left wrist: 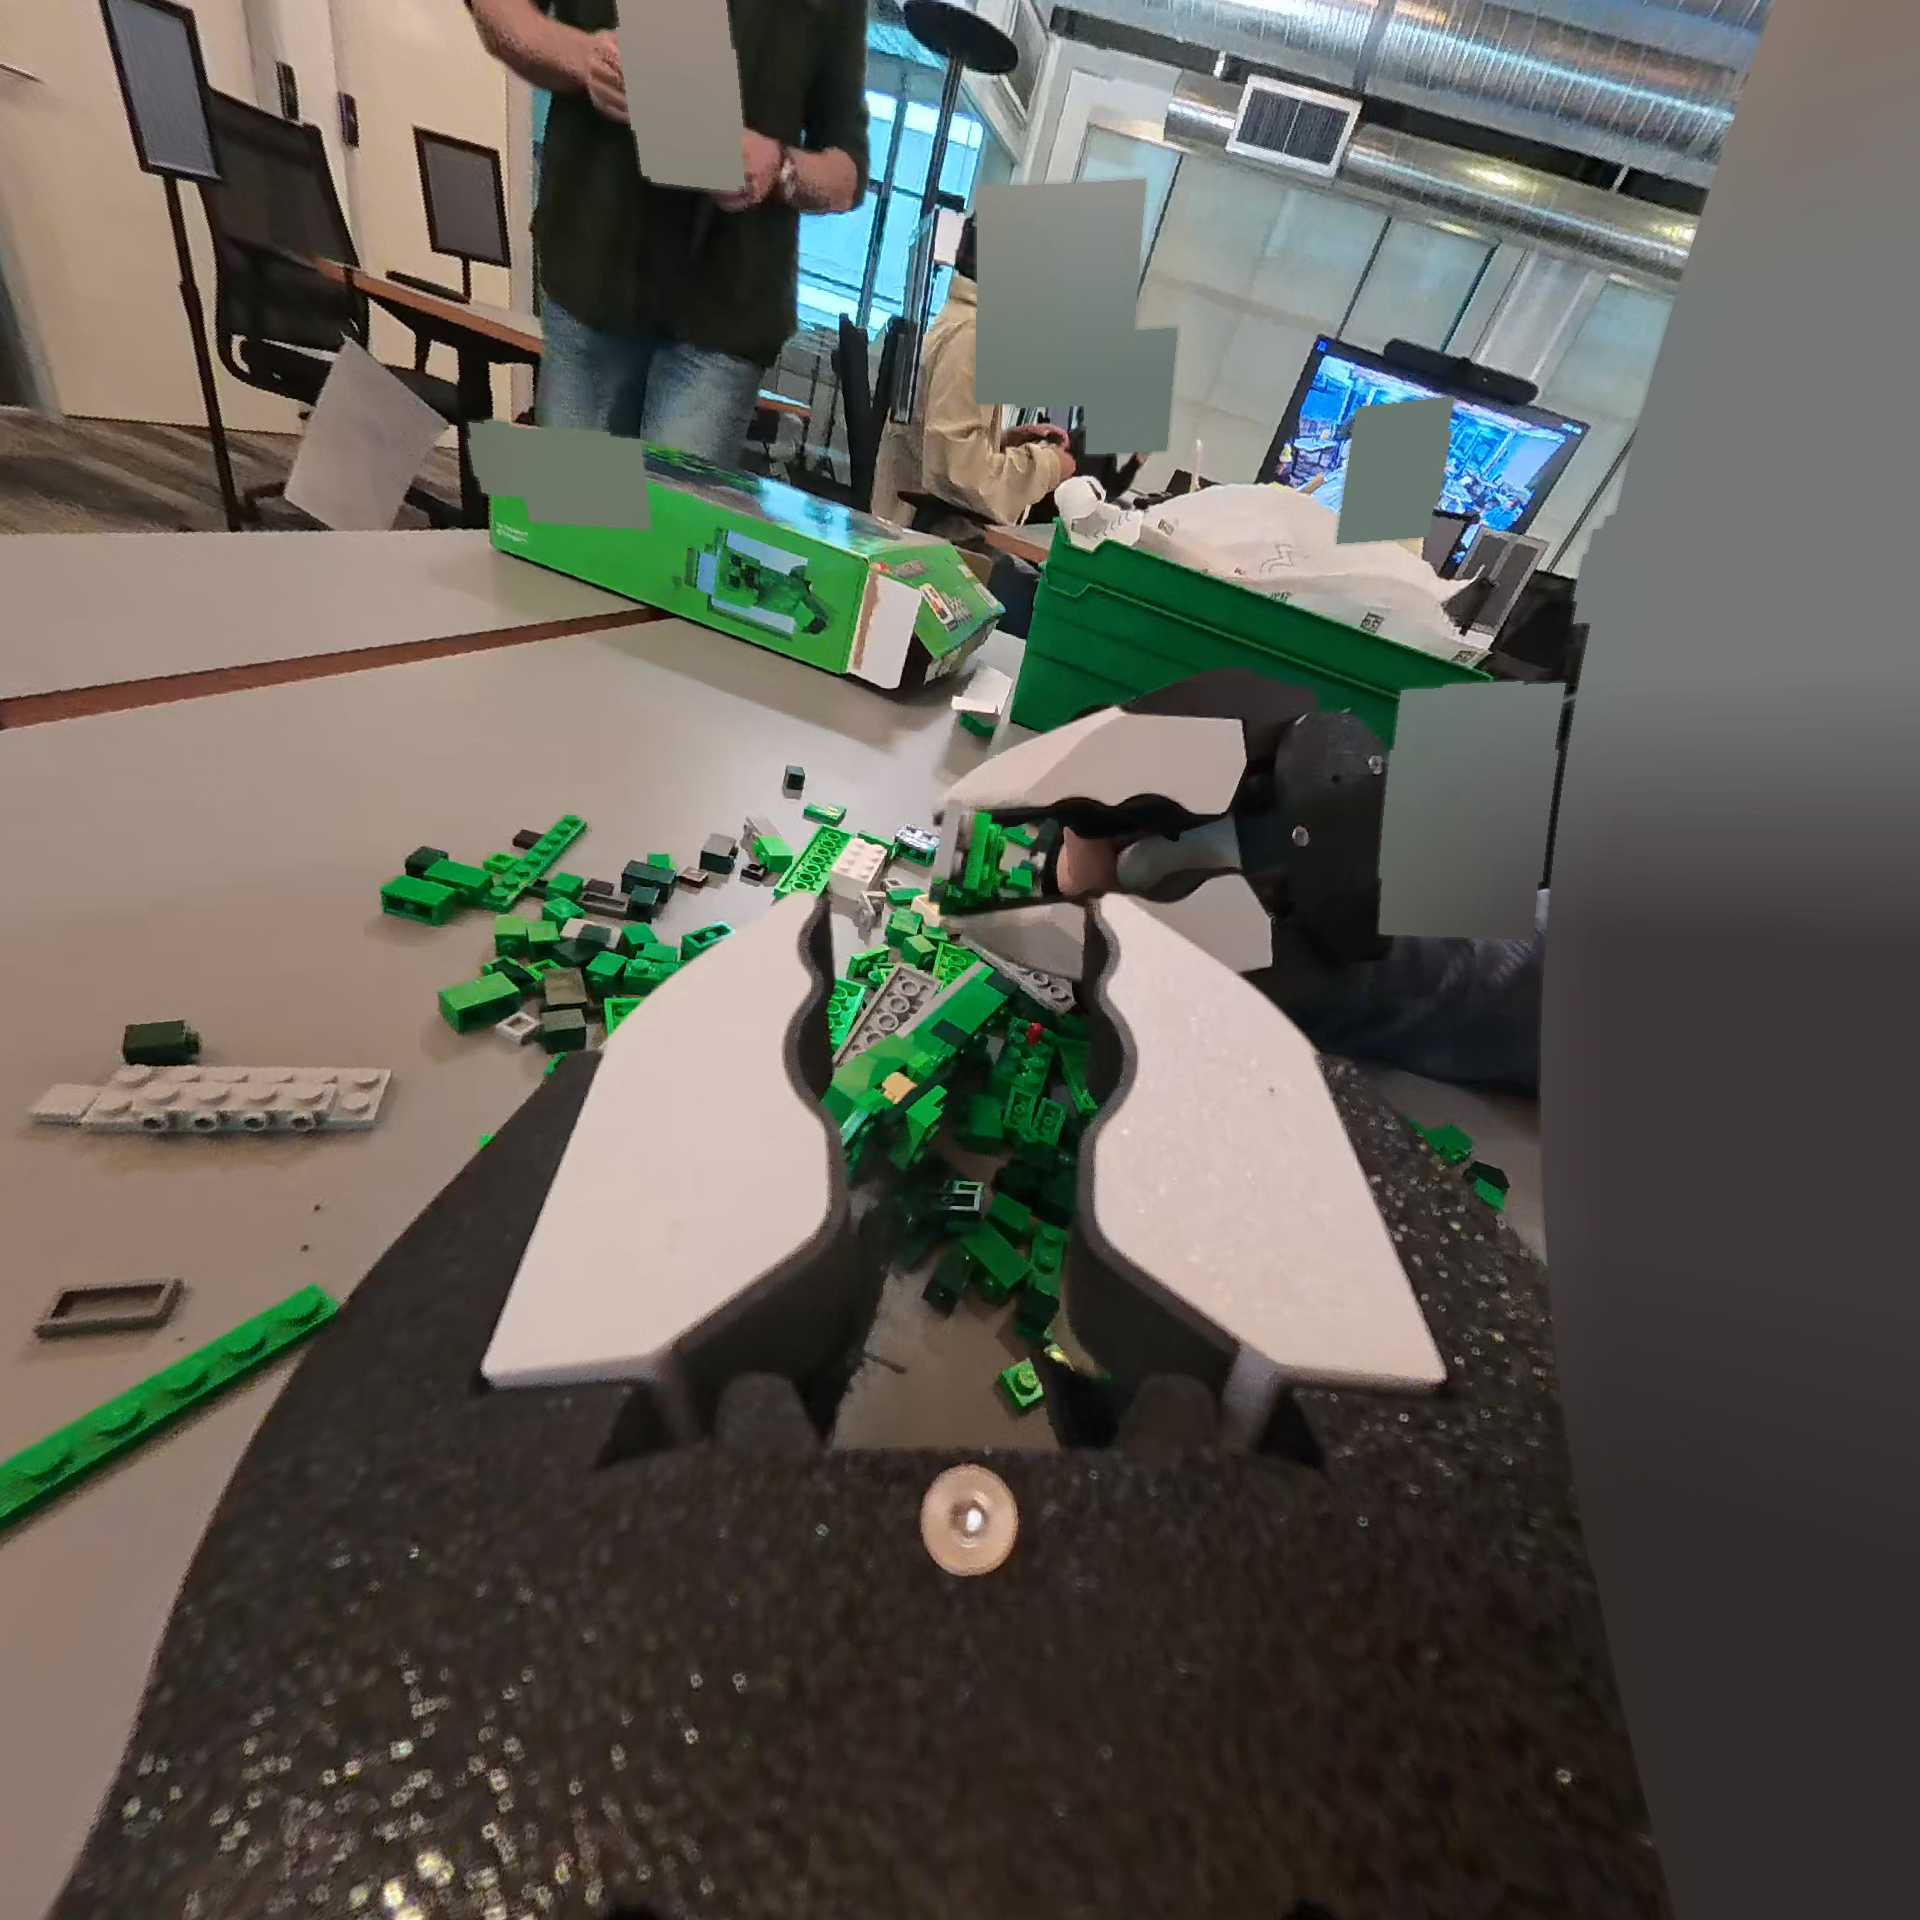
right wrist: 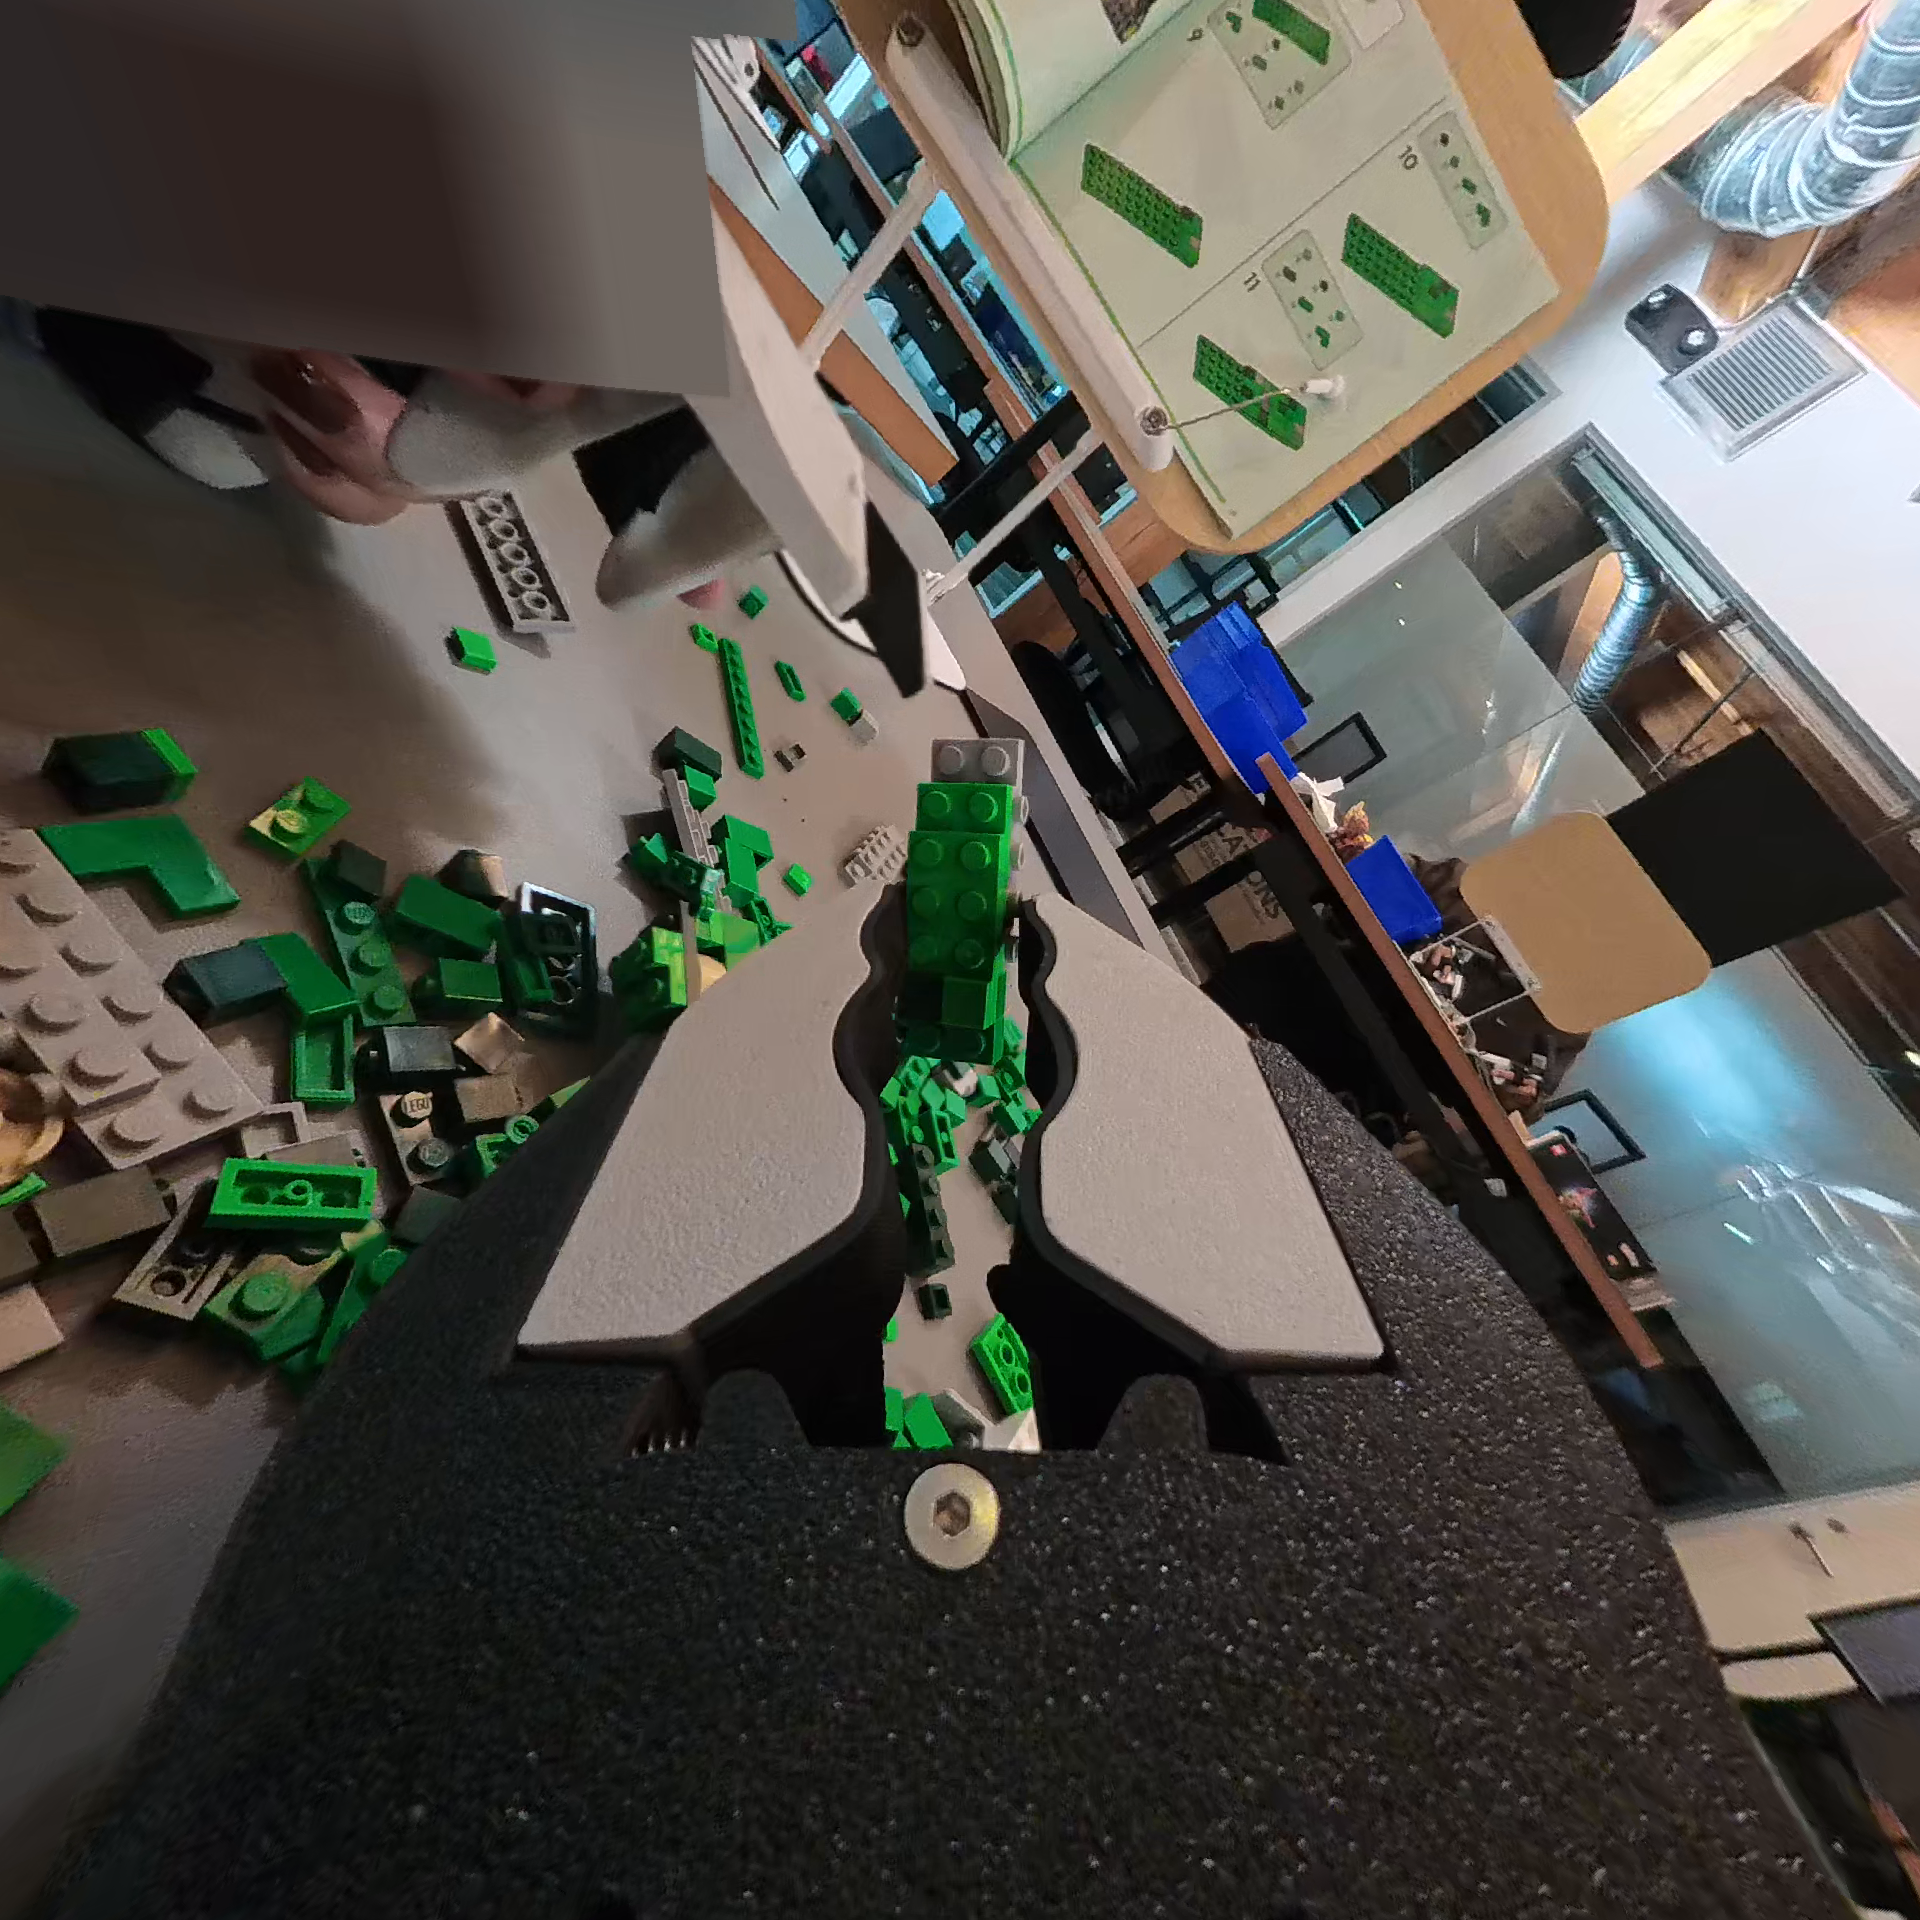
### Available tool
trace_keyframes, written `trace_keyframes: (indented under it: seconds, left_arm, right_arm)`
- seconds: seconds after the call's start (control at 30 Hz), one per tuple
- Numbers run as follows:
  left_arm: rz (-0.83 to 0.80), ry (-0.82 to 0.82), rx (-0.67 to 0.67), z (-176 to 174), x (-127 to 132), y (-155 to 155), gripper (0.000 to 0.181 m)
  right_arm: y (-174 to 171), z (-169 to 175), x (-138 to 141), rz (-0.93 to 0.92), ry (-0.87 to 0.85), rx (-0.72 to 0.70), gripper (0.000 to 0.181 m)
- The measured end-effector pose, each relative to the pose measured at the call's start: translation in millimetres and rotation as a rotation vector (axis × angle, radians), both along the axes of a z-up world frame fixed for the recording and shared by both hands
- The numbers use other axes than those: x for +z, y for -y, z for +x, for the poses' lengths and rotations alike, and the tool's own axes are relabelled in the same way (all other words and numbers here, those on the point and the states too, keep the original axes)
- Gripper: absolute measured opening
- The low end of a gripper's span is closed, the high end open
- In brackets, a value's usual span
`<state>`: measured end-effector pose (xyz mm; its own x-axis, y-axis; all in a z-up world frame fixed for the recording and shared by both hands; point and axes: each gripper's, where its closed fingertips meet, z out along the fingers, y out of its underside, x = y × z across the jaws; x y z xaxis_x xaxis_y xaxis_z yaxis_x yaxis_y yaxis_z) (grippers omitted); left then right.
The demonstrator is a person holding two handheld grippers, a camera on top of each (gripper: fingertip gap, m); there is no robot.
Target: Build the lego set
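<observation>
Grey table (left wrist: 260,810) fills the office foreground; nearest, the left gripper (left wrist: 951,914) hangs parted and empty over the heap of loose bricks (left wrist: 956,1122). At its one o'clock the right gripper (right wrist: 951,914) pinches a green stacked assembly (right wrist: 961,883), grey-capped tip poking past the fingertips. Stiff, light and slick, it would likely split at a seam if twisted, so gripping across the flat sides low on the stack looks safest. Farther at twelve o'clock lies the green box (left wrist: 769,566); the instruction booklet (right wrist: 1278,208) shows in the right wrist view
</observation>
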<state>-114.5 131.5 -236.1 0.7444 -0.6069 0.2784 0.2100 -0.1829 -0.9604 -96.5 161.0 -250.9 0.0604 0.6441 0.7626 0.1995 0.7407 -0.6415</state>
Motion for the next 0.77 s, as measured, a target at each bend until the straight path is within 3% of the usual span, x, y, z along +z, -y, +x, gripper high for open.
trace_keyframes:
  seconds: [0.03, 0.3, 0.57, 0.67, 0.77]
  left_arm:
    - [-0.001, 0.002, 0.000, -0.1, 0.0, -0.1, 0.045]
    - [0.005, -0.098, -0.018, 10.4, -5.6, 1.2, 0.042]
    - [0.000, -0.096, -0.077, 16.3, -6.4, 4.4, 0.037]
    - [0.015, -0.079, -0.152, 22.1, -4.1, 11.1, 0.017]
    - [0.022, -0.062, -0.183, 23.4, -2.2, 14.0, 0.012]
  right_arm:
    - [1.2, -0.4, -0.6, 0.004, 0.003, 0.005, 0.020]
    - [7.3, 0.8, 4.0, 0.051, -0.026, 0.028, 0.020]
    - [27.5, 0.6, 5.7, 0.267, -0.045, 0.083, 0.020]
    - [33.3, -1.2, 2.7, 0.347, -0.031, 0.082, 0.020]
    - [35.9, -0.7, 4.7, 0.313, -0.050, 0.109, 0.020]
